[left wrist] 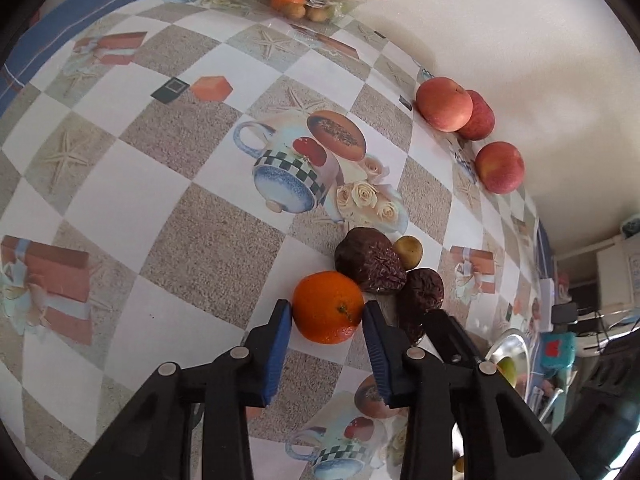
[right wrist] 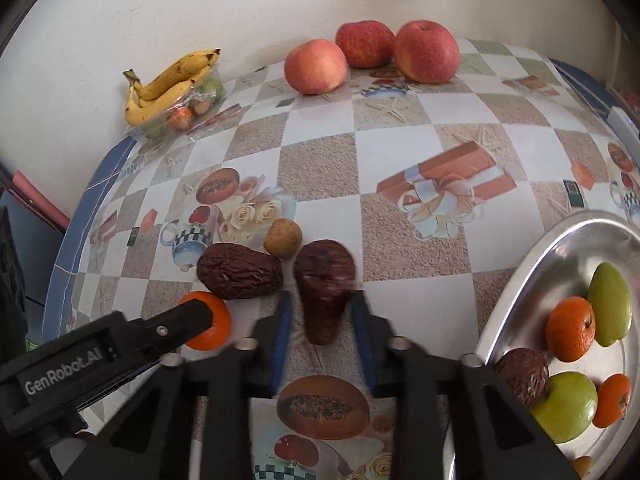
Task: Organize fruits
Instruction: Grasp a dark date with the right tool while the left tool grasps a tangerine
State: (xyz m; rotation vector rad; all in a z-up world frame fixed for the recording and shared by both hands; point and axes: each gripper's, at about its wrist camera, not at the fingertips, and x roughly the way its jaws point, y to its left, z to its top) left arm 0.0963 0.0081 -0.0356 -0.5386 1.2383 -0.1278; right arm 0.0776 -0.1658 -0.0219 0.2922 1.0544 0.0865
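An orange (left wrist: 328,307) lies on the patterned tablecloth between the blue pads of my left gripper (left wrist: 327,312); the pads touch its sides. Two wrinkled dark brown fruits (left wrist: 370,261) (left wrist: 420,298) and a small brown round fruit (left wrist: 408,252) lie just behind it. In the right wrist view my right gripper (right wrist: 320,312) has its blue pads around one wrinkled dark fruit (right wrist: 324,292), touching its sides. The other wrinkled fruit (right wrist: 239,271), the small brown fruit (right wrist: 283,238) and the orange (right wrist: 212,320) lie to its left.
A metal plate (right wrist: 540,264) at the right holds green fruits, oranges and a wrinkled dark fruit. Three red apples (right wrist: 372,54) stand along the wall. A clear plastic tray (right wrist: 180,114) with bananas and small fruits sits in the far left corner. The table edge runs at left.
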